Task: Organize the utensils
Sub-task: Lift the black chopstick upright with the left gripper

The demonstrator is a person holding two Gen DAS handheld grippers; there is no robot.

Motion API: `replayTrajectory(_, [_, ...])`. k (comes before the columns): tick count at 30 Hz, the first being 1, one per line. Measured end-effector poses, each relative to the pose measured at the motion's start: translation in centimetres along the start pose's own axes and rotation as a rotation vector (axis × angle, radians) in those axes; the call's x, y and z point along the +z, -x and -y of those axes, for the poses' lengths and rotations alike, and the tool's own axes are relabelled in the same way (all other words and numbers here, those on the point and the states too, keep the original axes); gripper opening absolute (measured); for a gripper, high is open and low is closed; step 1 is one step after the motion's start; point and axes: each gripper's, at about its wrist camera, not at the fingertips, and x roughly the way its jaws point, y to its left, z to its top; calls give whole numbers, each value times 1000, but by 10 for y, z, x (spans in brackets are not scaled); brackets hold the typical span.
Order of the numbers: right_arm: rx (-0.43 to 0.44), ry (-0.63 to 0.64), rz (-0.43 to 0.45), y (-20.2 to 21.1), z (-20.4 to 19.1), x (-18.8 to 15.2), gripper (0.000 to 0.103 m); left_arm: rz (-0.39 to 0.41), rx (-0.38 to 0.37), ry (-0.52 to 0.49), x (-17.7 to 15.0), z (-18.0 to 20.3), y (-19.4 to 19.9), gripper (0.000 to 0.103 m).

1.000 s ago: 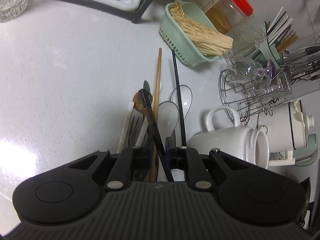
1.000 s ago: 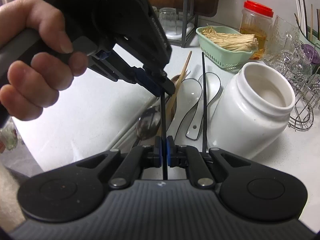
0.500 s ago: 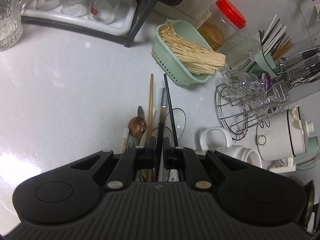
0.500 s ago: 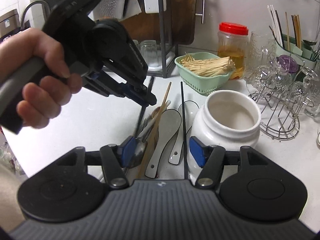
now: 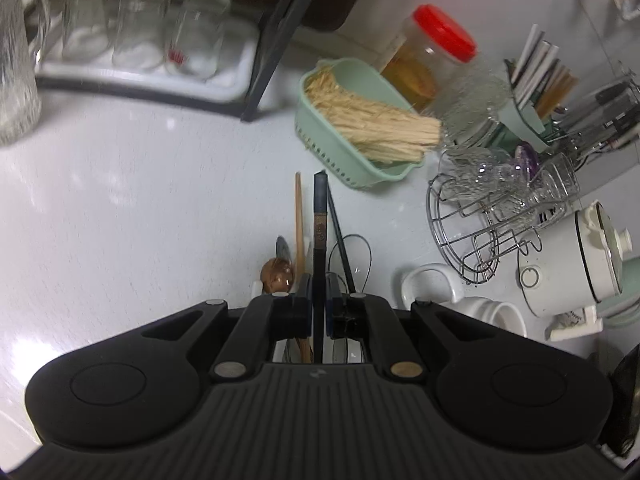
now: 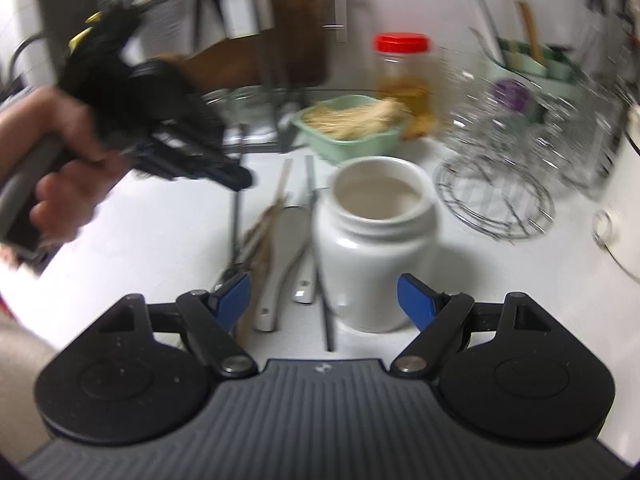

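Gripping dark chopstick [image 5: 319, 216], left wrist view only

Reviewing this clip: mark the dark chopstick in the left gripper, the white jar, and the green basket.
dark chopstick [image 5: 320, 216], left wrist view, on its patterned upper shaft.
white jar [image 6: 374, 264], right wrist view, on its front wall.
green basket [image 5: 340, 148], left wrist view, on its slotted side wall.

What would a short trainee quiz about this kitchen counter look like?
1. True or false: the left hand-held gripper is shut on a dark chopstick.
2. What colour is the lid of the plastic jar?
3. Which stands empty between the right hand-held gripper's opening jaws: A) white ceramic jar, B) green basket, C) wire rack?

Key: 1 true; 2 red; 3 A.
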Motion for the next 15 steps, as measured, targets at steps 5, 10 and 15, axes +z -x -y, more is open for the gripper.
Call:
replayTrajectory(5, [-84,-62,16,-9,17,-1,82,42,-20,-25,0,5,22,7])
replayTrajectory(10, [-63,4,15,-26,12,5,82,82,-29,-86,-4,15,45,7])
replayTrajectory(15, [-108,40,3,-45,6,11,85,123,-43,-120,-7,24,67,7])
